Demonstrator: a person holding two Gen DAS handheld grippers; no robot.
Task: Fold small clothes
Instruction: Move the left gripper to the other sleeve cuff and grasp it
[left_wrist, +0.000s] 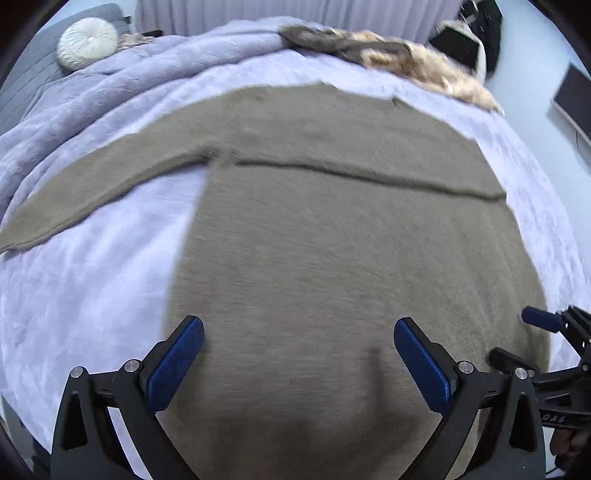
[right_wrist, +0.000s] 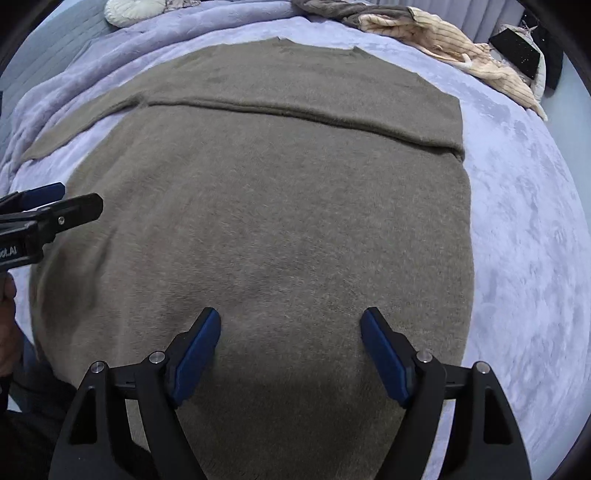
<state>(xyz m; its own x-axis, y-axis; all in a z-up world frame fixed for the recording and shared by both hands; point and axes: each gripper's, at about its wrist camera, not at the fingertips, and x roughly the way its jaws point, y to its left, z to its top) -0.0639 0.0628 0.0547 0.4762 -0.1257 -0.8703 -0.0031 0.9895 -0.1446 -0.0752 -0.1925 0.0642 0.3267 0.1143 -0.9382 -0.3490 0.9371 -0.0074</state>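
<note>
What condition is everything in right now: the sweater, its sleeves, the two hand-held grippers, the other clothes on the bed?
Sweater: spread flat on the blanket.
Right sleeve: folded across the chest.
Left sleeve: stretched out sideways, unfolded.
Left hand-held gripper: open, holding nothing.
Right hand-held gripper: open, holding nothing.
Other clothes: crumpled heap at the far edge.
Blanket: covering the bed.

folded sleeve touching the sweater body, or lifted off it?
Touching. The right wrist view shows the folded sleeve lying flat across the sweater body, no gap along its edge.
</note>
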